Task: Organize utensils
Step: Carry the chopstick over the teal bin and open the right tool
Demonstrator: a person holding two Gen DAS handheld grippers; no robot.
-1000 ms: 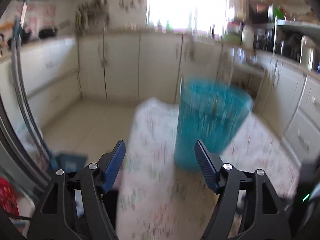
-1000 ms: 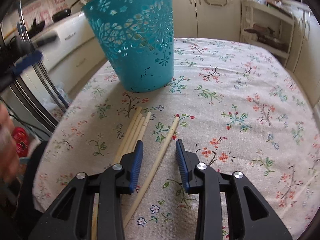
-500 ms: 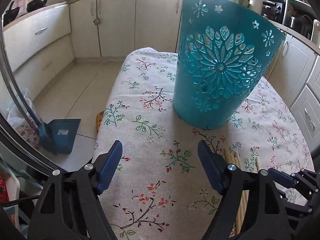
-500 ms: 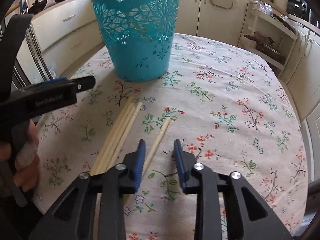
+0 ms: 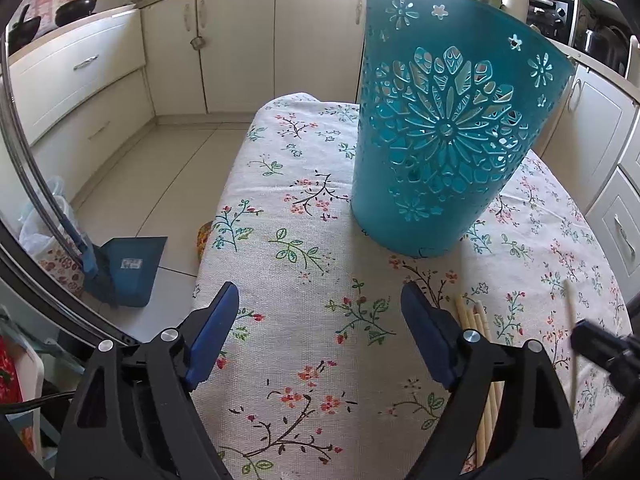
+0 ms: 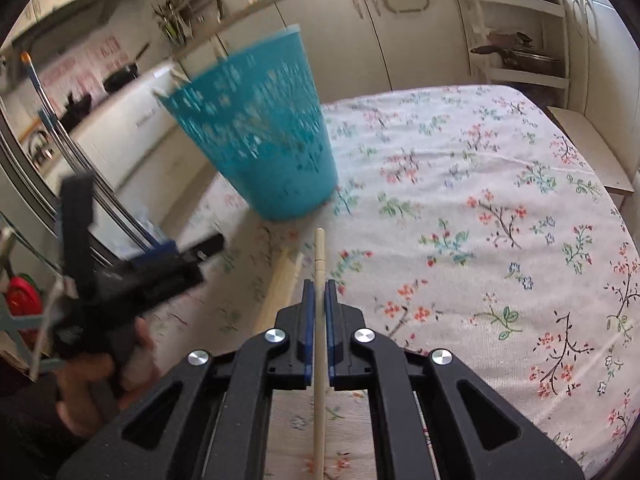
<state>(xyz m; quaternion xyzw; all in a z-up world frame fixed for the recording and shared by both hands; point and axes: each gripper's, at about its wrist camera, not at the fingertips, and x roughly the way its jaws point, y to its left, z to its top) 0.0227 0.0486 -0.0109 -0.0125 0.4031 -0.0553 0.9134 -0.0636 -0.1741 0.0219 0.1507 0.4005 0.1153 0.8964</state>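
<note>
A teal cut-out basket (image 5: 444, 140) (image 6: 256, 136) stands upright on the floral tablecloth (image 6: 500, 152), with stick ends poking above its rim (image 6: 176, 76). My right gripper (image 6: 319, 282) is shut on a single pale wooden chopstick (image 6: 319, 252), which points toward the basket and is held above the cloth. That chopstick (image 5: 570, 312) also shows at the right of the left wrist view. A bundle of loose chopsticks (image 5: 476, 320) (image 6: 286, 272) lies on the cloth before the basket. My left gripper (image 5: 319, 288) hovers over the cloth short of the basket, its jaws opening with nothing between them.
A hand (image 6: 100, 380) holds the left gripper's handle at the lower left of the right wrist view. A blue dustpan (image 5: 128, 268) sits on the tiled floor off the table's left edge. Cream cabinets (image 5: 240, 40) ring the room. A low shelf (image 6: 516, 32) holds pans.
My right gripper has closed on the single chopstick and raised it off the cloth, rolling somewhat. The left gripper dropped toward the table and its jaws have widened.
</note>
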